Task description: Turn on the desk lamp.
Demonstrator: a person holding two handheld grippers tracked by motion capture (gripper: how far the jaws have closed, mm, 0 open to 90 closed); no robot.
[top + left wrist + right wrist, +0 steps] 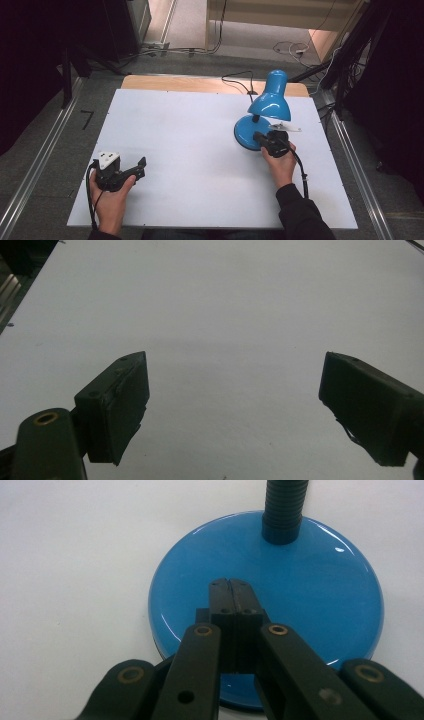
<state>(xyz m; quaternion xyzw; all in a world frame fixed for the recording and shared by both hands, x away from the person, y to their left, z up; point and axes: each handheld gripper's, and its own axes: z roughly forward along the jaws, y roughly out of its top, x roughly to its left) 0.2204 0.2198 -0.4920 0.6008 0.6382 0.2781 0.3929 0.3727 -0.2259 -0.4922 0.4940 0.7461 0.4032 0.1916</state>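
White board (190,150) covers a wooden table, with grey floor, metal rails and loose cables around it. On the right, towards the far edge, stands a blue desk lamp (265,112): round glossy base (245,131), black ribbed neck (284,510) and a blue shade (271,100) tipped over the base. The right gripper (258,136), held in the person's right hand (281,162), has its jaws pressed together with nothing between them; in the right gripper view their tips (230,587) lie over the near part of the base, though contact cannot be told. The left gripper (141,167) sits in the left hand (111,197) at the near left, well apart from the lamp, its jaws spread wide over bare board.
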